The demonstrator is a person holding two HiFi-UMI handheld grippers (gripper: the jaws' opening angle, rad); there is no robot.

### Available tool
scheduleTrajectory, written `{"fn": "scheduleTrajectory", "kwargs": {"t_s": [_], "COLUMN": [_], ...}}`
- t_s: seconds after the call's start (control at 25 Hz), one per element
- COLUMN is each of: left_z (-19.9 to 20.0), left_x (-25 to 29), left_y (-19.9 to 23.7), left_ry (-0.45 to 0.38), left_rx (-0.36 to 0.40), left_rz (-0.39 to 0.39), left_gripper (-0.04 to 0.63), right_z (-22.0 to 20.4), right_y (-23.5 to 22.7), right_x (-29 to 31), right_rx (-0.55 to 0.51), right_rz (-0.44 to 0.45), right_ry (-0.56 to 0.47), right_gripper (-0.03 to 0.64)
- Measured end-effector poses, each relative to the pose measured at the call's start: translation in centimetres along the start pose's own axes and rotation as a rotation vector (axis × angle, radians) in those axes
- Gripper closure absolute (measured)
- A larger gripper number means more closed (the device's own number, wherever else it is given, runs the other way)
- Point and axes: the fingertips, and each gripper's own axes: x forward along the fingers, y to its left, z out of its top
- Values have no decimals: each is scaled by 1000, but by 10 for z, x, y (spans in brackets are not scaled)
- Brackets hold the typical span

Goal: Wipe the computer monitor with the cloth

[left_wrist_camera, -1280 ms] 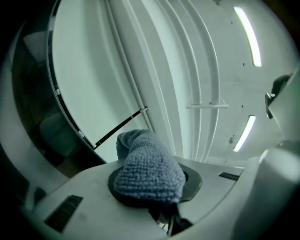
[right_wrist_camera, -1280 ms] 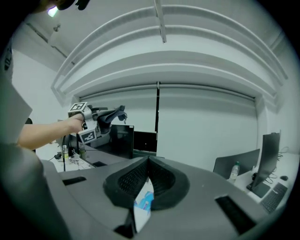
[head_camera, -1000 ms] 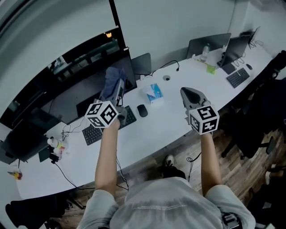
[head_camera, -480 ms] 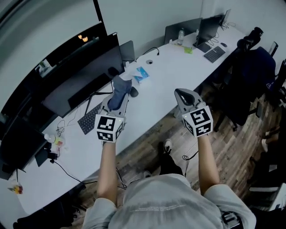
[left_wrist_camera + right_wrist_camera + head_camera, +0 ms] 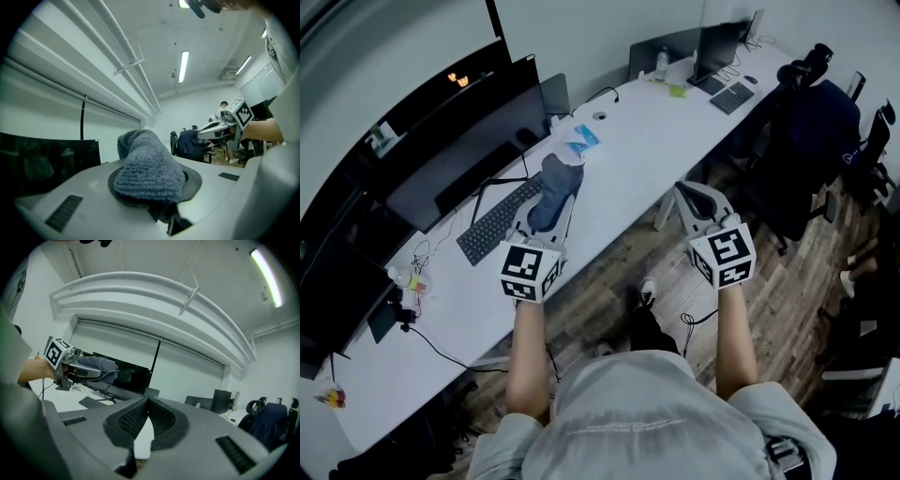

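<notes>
A grey-blue cloth (image 5: pixel 555 183) sticks out of my left gripper (image 5: pixel 546 208), which is shut on it above the desk's front edge, near the keyboard (image 5: pixel 495 221). In the left gripper view the cloth (image 5: pixel 147 168) bulges out between the jaws. The dark monitor (image 5: pixel 459 145) stands at the back of the white desk (image 5: pixel 628 178), well beyond the cloth and not touched by it. My right gripper (image 5: pixel 686 195) hovers over the wooden floor to the right of the desk, shut with nothing in it. In the right gripper view its pads (image 5: pixel 140 416) meet at the tips.
A blue tissue pack (image 5: pixel 579 141) lies on the desk behind the cloth. Cables and small items lie on the desk's left end (image 5: pixel 408 281). More monitors (image 5: pixel 712 42) stand at the far end. Dark office chairs (image 5: pixel 811 141) stand on the right.
The person has stepped back from the desk. The left gripper with the cloth came away from the monitor toward the desk's front edge. The right gripper now hangs over the floor.
</notes>
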Motion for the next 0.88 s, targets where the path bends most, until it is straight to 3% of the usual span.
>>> {"fn": "scheduleTrajectory", "kwargs": {"t_s": [0.36,0.88], "left_z": [0,-9], "left_x": [-15,-10], "left_y": [9,15], "left_ry": [26,35], "left_rx": [65,45], "left_rz": [40,29], "left_gripper": [534,534], "right_z": [9,9], "right_y": [18,13], "right_x": [3,11], "right_rx": [-14,-29], "right_rz": [35,20], "right_ry": [-11,-1], "right_gripper": [615,617]}}
